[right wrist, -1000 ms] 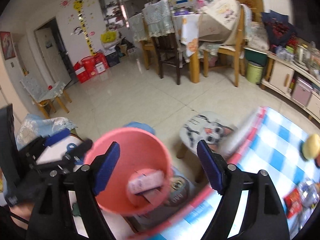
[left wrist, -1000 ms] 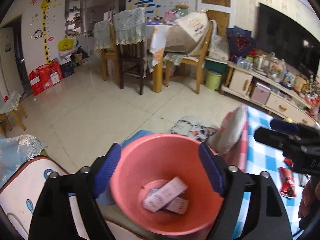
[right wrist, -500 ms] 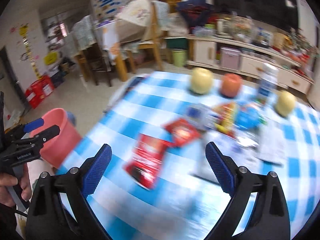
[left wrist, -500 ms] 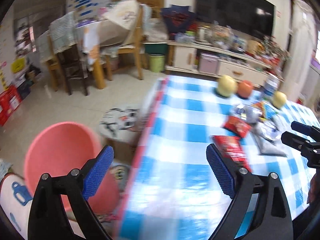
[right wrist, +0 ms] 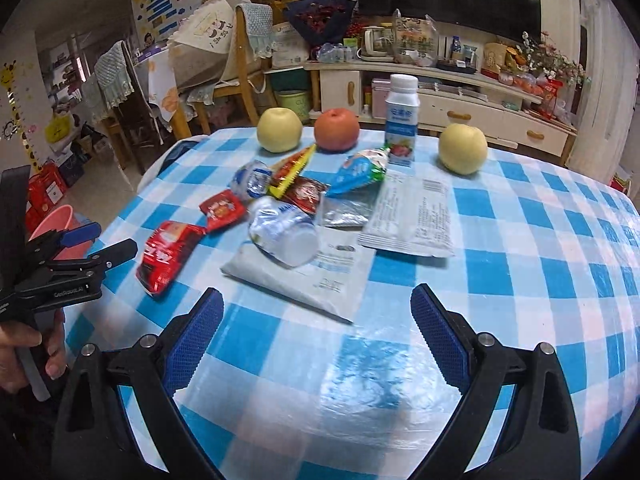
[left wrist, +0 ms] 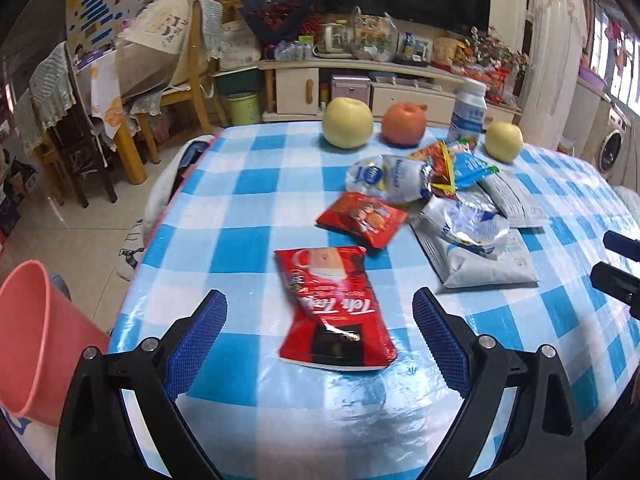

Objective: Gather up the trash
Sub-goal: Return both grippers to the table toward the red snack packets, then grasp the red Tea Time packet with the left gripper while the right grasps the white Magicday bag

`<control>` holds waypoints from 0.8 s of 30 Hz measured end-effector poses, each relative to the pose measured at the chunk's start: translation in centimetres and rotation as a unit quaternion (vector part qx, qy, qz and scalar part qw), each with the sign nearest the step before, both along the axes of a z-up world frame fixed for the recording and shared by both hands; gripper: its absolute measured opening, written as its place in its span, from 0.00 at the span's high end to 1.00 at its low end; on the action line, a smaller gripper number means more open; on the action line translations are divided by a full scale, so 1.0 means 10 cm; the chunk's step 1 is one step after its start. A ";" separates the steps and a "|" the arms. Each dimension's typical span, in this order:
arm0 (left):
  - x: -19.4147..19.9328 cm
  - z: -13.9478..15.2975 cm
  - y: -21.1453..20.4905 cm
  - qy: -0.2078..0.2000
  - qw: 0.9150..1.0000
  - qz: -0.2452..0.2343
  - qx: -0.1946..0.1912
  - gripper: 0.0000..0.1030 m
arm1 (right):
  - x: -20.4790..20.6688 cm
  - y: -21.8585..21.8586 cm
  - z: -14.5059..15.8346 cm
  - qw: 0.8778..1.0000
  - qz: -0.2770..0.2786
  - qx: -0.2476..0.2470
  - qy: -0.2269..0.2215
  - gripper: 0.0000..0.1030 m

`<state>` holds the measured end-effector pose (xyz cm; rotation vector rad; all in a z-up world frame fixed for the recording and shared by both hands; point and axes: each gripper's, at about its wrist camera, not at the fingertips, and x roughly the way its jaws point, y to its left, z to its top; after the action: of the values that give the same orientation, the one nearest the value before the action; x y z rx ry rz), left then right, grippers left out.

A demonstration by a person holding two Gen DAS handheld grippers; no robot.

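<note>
Wrappers lie on the blue checked tablecloth. A large red packet lies just ahead of my open, empty left gripper; it also shows in the right wrist view. Behind it lie a small red packet, a crushed clear bottle and white bags. My right gripper is open and empty, above the cloth in front of a white bag and a crushed plastic cup. The pink bin stands off the table's left edge.
Two yellow pears, a red apple and an upright drink bottle stand at the table's far side. My left gripper shows in the right wrist view. Chairs and a TV cabinet stand beyond.
Both grippers swung right from over the pink bin to face the table. The bin now sits at the left edge of both views.
</note>
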<state>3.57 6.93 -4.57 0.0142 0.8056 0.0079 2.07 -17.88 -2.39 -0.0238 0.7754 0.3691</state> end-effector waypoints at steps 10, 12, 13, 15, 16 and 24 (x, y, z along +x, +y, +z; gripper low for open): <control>0.38 -0.31 -0.18 0.034 0.999 0.006 0.010 0.10 | 0.10 -0.25 -0.31 1.000 0.007 0.003 0.009 0.07; 0.42 -0.37 -0.18 0.040 0.999 0.007 0.004 0.10 | 0.11 -0.29 -0.35 1.000 0.003 0.002 0.003 0.07; 0.44 -0.39 -0.18 0.042 0.999 0.007 0.005 0.10 | 0.12 -0.31 -0.38 1.000 0.002 0.004 0.003 0.07; 0.47 -0.45 -0.18 0.050 0.999 0.005 0.005 0.10 | 0.18 -0.33 -0.42 1.000 -0.001 0.011 0.012 0.07; 0.48 -0.48 -0.17 0.055 0.998 0.005 0.002 0.10 | 0.20 -0.34 -0.45 1.000 -0.002 0.016 0.017 0.07; 0.50 -0.53 -0.05 0.069 0.997 0.010 -0.045 0.13 | 0.25 -0.32 -0.50 0.999 0.002 0.030 0.033 0.07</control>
<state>8.59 6.45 -9.85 -0.0794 0.9442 -0.0095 4.52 -21.07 -7.42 0.0427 0.8301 0.3991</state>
